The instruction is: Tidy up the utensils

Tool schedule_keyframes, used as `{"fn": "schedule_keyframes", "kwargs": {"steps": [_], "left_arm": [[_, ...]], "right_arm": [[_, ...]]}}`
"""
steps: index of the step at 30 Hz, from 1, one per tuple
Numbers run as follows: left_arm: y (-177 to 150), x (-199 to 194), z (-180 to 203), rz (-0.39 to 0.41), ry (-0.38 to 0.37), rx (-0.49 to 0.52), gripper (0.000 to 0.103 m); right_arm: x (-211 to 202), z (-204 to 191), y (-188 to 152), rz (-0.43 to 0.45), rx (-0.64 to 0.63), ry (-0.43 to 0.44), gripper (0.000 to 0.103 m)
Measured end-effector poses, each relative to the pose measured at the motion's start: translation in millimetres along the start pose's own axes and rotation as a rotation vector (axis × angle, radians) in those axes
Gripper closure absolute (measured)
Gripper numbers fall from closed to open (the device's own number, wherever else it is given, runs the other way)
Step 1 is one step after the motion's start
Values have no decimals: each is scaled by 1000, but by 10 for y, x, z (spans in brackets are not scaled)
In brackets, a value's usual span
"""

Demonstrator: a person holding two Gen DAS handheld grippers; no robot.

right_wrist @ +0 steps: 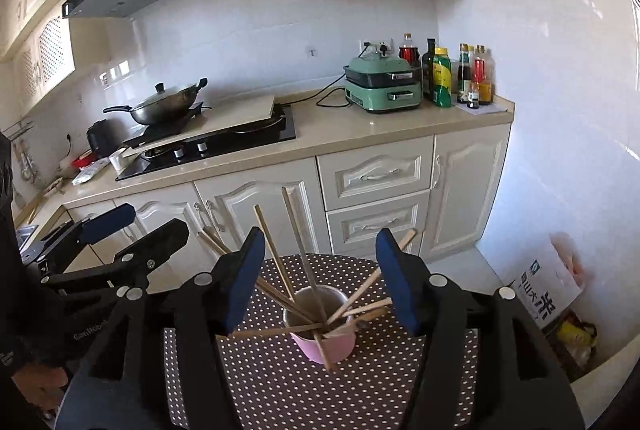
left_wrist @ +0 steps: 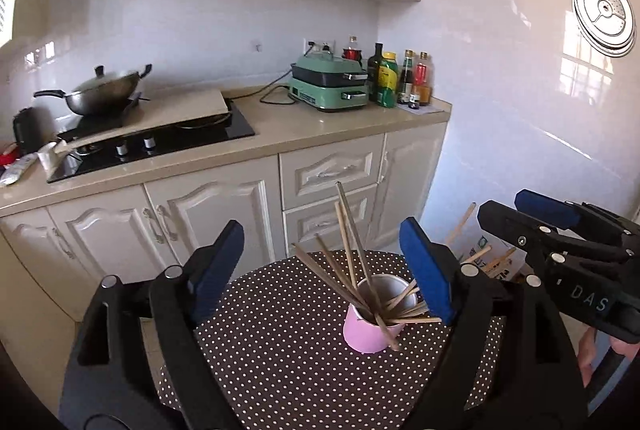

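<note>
Both grippers open above a cup of chopsticks on a dotted surface.

Behind stand cream kitchen cabinets (right_wrist: 256,214), a black hob (right_wrist: 224,142) with a lidded wok (right_wrist: 168,106), a green cooker (right_wrist: 382,86) and bottles (right_wrist: 460,78). On the brown polka-dot surface (left_wrist: 280,358) sits the pink cup (left_wrist: 370,330), tilted; its chopsticks (left_wrist: 352,254) fan out, several long ones leaning up and away toward the cabinets, others splayed sideways over the rim. Left gripper (left_wrist: 324,270) and right gripper (right_wrist: 320,278) hold their blue fingers (right_wrist: 244,282) apart, gripping nothing.
</note>
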State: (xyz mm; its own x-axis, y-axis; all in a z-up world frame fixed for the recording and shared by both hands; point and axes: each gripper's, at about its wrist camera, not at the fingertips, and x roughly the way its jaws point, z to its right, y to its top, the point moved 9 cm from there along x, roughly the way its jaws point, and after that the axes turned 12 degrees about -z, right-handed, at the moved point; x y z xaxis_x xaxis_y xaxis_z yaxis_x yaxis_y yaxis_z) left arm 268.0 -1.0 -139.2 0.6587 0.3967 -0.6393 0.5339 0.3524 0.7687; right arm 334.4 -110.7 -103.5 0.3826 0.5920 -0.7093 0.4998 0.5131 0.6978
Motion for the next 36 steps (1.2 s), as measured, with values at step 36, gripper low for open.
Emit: {"fn": "schedule_keyframes", "kwargs": {"steps": [36], "left_arm": [[-224,-732,202,93,26,-15,10]], "right_arm": [[-799,54,-217,139,0,-28,21]]}}
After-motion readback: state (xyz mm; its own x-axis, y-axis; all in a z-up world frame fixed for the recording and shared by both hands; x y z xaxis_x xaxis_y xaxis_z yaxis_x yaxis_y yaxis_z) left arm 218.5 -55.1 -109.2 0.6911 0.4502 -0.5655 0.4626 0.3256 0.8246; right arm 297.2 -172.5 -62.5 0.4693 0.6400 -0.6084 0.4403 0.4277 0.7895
